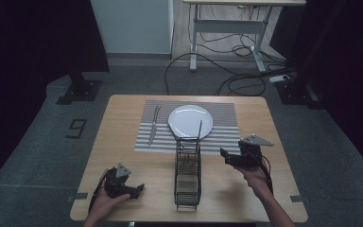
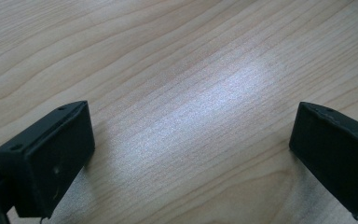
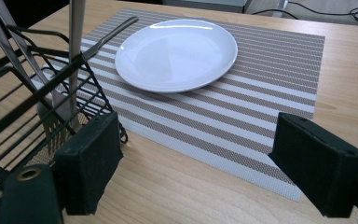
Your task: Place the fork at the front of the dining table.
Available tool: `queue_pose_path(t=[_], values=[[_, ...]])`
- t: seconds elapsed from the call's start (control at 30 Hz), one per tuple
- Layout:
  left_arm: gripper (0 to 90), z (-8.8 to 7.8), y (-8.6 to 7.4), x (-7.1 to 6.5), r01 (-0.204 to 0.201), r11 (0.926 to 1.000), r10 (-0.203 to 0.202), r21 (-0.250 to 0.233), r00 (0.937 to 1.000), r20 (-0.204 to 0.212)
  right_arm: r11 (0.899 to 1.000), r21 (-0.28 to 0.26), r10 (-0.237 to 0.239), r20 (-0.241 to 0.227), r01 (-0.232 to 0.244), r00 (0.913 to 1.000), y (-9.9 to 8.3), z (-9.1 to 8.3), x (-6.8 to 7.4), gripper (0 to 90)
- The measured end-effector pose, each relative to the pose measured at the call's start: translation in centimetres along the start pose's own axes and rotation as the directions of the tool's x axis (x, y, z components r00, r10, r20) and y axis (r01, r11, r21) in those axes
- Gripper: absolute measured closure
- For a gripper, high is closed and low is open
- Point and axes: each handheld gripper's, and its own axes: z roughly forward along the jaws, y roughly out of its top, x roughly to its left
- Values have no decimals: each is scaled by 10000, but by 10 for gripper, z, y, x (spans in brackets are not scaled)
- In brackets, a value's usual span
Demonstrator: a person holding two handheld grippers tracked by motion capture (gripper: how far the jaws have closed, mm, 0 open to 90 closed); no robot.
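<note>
Holding my right gripper (image 3: 196,163) spread beside the black wire rack (image 1: 187,172), I judge its upright steel fork (image 3: 74,56) stiff, slippery; grip mid-handle.

Both hand-held grippers are black and blocky, each topped with a grey three-cornered plate: the left gripper (image 1: 139,188) trails a dark cable past the left hand (image 1: 105,204), the right gripper (image 1: 223,155) another beside the right hand (image 1: 256,175). Its flat, rectangular pads (image 3: 318,163) carry small screw holes along the top edge. Forearms are bare, without sleeves.
</note>
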Motion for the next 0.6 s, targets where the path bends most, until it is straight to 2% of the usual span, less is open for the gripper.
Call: queue_pose_path(t=[0.6], values=[[0,0,0,0,-6,10000,6,-2,10000,-6,9994,-12,-336,-289,336,9990,18,10,19,201]])
